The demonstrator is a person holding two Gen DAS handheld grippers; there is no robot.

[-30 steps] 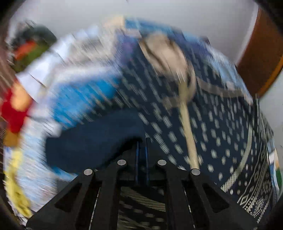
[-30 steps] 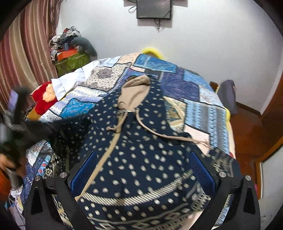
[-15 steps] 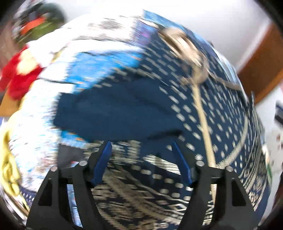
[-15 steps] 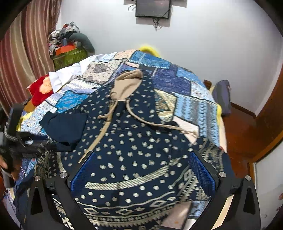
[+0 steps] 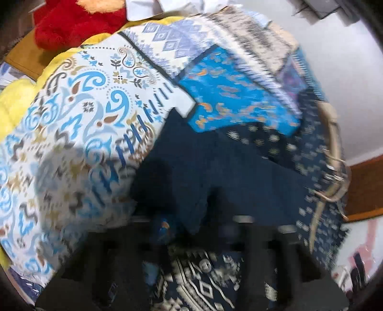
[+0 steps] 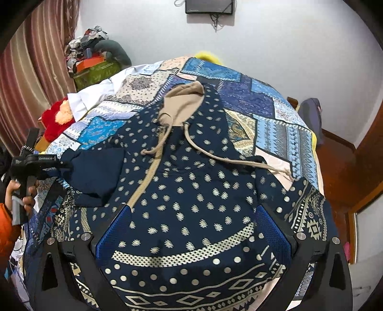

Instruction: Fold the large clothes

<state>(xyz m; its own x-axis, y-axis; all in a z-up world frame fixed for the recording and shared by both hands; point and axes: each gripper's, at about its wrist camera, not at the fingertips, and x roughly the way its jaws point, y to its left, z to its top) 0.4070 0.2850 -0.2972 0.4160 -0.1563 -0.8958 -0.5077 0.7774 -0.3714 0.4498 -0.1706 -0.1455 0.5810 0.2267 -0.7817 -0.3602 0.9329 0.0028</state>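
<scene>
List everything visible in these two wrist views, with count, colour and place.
hoodie: 1, navy with cream dots, spread on the bed
sleeve: 1, plain navy, folded onto the hoodie's left side
bedspread: 1, blue patchwork, under the hoodie
plush toy: 1, red, bed's left edge
screen: 1, black, on the wall
left gripper: black, at the sleeve edge, blurred
right gripper: black with blue pads, open above the hem

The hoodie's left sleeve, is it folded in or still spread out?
Folded in. The plain navy sleeve lies turned over onto the dotted front of the hoodie, beside the tan zipper strip.
</scene>
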